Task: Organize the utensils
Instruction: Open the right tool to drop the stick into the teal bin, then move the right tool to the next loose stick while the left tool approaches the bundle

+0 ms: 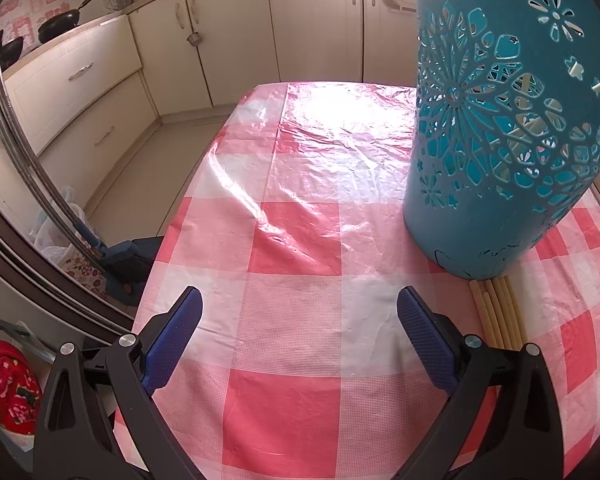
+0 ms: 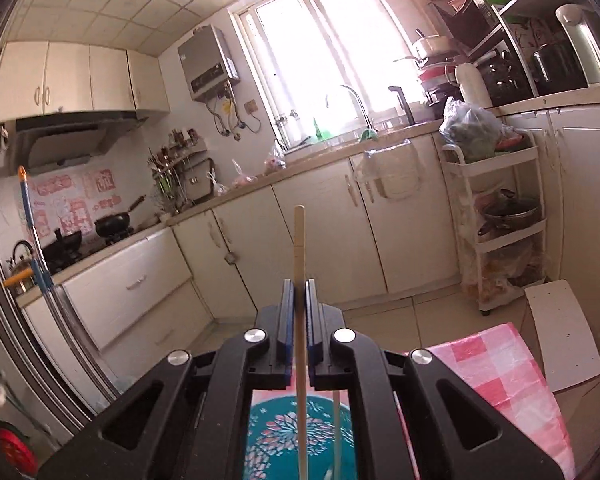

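Note:
A tall teal utensil holder [image 1: 508, 128] with cut-out flower patterns stands on the pink-and-white checked table [image 1: 300, 240], right of centre. Several pale chopsticks [image 1: 498, 312] lie flat at its base. My left gripper [image 1: 298, 312] is open and empty, low over the cloth, left of the chopsticks. In the right wrist view my right gripper [image 2: 299, 292] is shut on one pale chopstick [image 2: 299, 240], held upright above the holder [image 2: 276, 436]. Another chopstick [image 2: 336, 428] stands inside the holder.
Cream kitchen cabinets [image 1: 228, 40] run behind the table. A broom [image 1: 120, 256] leans by the table's left edge. A white shelf trolley [image 2: 500, 220] and a white board [image 2: 564, 332] stand to the right on the floor.

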`<state>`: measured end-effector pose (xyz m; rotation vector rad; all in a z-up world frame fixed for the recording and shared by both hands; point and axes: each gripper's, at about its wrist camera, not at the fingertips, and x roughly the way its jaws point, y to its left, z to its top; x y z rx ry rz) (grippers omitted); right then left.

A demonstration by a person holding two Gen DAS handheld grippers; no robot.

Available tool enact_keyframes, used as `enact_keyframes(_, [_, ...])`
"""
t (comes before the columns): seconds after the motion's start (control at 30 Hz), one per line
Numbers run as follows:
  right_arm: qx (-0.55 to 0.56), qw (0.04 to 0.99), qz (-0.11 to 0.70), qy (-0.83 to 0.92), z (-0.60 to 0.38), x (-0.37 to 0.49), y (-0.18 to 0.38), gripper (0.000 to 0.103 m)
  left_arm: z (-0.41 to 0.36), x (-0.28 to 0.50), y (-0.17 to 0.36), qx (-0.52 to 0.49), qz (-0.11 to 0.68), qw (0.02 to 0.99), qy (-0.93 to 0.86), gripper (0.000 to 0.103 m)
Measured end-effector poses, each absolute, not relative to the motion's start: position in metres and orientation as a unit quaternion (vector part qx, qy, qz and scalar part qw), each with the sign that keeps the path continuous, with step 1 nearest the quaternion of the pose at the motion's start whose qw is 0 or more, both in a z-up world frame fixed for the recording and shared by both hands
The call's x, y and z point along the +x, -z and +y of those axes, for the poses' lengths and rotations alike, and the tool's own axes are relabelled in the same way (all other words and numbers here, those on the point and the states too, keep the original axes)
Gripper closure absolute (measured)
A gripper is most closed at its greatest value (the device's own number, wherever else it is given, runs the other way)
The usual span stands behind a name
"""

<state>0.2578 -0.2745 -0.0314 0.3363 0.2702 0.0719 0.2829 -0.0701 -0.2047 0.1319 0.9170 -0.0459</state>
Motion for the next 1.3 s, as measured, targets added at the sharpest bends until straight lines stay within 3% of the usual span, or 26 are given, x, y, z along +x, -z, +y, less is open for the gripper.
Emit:
enact_keyframes(0.27, [0.117, 0.975, 0.182, -0.050, -0.256, 0.251, 0.072, 0.096, -0.068, 0.284, 0.205, 0.060, 0.443, 0.894, 0.023, 0.009])
enact_keyframes(0.4, [0.111, 0.974, 0.189, -0.060, -0.256, 0.240, 0.074, 0.078, -0.068, 0.284, 0.205, 0.059, 0.444, 0.894, 0.022, 0.009])
enact_keyframes(0.6, [0.109, 0.975, 0.179, -0.067, -0.261, 0.195, 0.068, 0.071, -0.068, 0.284, 0.206, 0.059, 0.443, 0.894, 0.019, 0.009])
enact_keyframes(0.7, [0.101, 0.972, 0.198, -0.070, -0.260, 0.160, 0.081, 0.071, -0.067, 0.284, 0.206, 0.060, 0.443, 0.894, 0.019, 0.009])
enact_keyframes(0.83, [0.078, 0.942, 0.313, -0.090, -0.248, 0.140, 0.138, 0.072, -0.067, 0.283, 0.205, 0.061, 0.443, 0.894, 0.017, 0.009])
enact_keyframes(0.97, [0.086, 0.909, 0.397, -0.090, -0.244, 0.148, 0.183, 0.080, -0.067, 0.284, 0.205, 0.062, 0.444, 0.894, 0.015, 0.009])
enact_keyframes(1.3, [0.078, 0.895, 0.431, -0.083, -0.231, 0.172, 0.206, 0.082, -0.068, 0.285, 0.206, 0.061, 0.445, 0.893, 0.013, 0.009])
